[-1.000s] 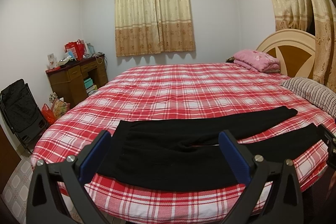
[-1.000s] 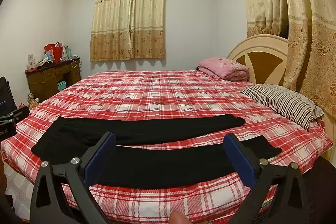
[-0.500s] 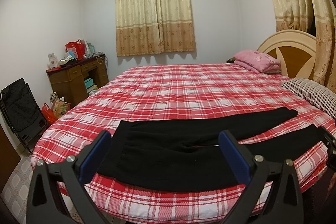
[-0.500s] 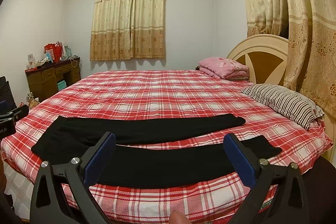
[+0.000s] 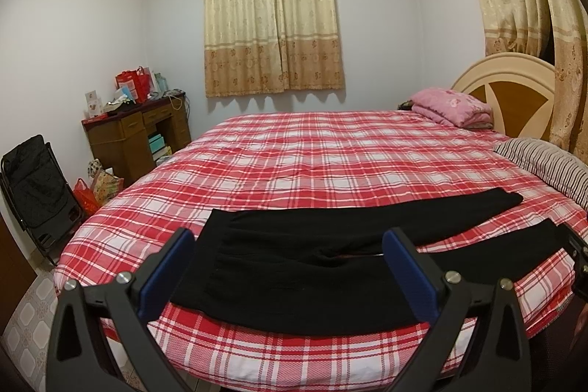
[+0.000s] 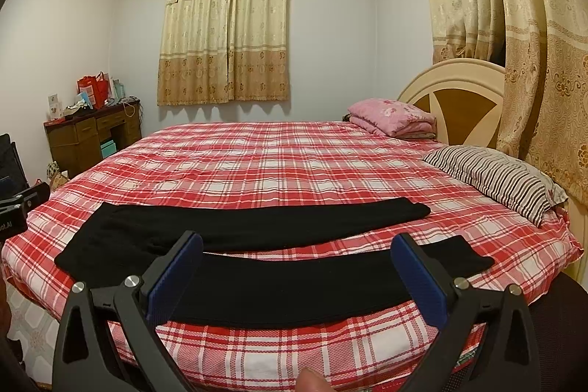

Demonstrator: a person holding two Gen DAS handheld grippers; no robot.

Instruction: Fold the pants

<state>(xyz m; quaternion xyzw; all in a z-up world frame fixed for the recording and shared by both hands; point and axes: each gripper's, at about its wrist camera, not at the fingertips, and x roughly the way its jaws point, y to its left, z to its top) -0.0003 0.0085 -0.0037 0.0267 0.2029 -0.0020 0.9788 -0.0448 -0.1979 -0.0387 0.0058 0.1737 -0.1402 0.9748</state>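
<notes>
Black pants lie flat along the near edge of the bed with the red plaid cover, waistband to the left, both legs spread to the right. They also show in the right wrist view. My left gripper is open and empty, hovering in front of the waist end. My right gripper is open and empty, in front of the near leg. Neither touches the cloth.
A striped pillow and a folded pink blanket lie at the right by the headboard. A wooden desk with bags and a black folding chair stand left of the bed. Curtains hang at right.
</notes>
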